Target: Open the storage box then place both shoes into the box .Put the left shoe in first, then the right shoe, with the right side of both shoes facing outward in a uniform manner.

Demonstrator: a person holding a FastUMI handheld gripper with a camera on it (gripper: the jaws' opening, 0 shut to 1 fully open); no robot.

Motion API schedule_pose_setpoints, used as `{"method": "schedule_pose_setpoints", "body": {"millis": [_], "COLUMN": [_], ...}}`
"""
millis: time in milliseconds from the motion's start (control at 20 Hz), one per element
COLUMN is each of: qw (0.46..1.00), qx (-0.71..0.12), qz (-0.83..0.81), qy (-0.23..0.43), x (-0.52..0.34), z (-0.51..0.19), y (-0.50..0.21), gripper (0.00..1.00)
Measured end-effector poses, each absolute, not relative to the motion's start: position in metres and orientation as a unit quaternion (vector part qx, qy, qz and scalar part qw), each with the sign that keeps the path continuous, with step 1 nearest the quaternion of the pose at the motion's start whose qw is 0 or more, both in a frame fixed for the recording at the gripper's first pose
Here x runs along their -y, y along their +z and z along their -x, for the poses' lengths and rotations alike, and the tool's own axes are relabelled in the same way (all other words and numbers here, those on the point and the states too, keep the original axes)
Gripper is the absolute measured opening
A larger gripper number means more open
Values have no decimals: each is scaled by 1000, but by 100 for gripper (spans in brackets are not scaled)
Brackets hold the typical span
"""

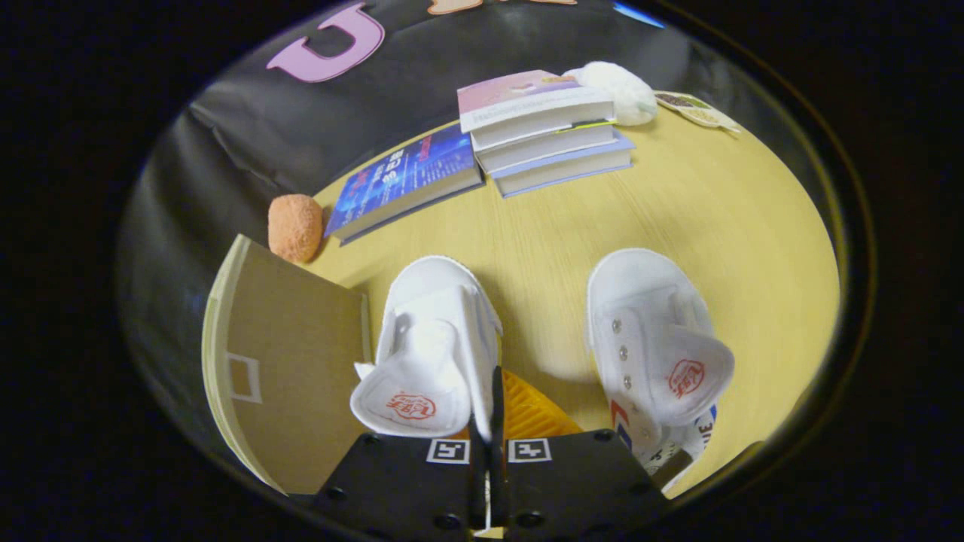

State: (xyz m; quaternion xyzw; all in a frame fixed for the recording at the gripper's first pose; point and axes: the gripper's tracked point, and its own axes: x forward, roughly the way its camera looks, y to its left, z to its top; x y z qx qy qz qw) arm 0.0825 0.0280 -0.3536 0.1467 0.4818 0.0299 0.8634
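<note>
my gripper [489, 421] pinches the matt white canvas side of one shoe [433, 346]; the other shoe [655, 346] shows the same cloth and small metal eyelets. pale wood-grain desk [723, 218], smooth; plain brown cardboard box flap [294, 354]; glossy book covers [407, 177].

Wood-tone desk [723, 218]. On it: book stack [546, 132] top centre, blue book [407, 181] to its left, orange ball [295, 226] left, right shoe [655, 350] lower right, open box [286, 369] lower left.
</note>
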Motion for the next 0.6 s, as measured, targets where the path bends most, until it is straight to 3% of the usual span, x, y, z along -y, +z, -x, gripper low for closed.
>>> {"method": "schedule_pose_setpoints", "body": {"millis": [250, 600], "qw": [880, 910], "qx": [-432, -340], "qz": [-198, -224], "qy": [30, 84], "x": [-44, -119], "z": [-96, -106], "y": [-286, -168], "gripper": [5, 5]}}
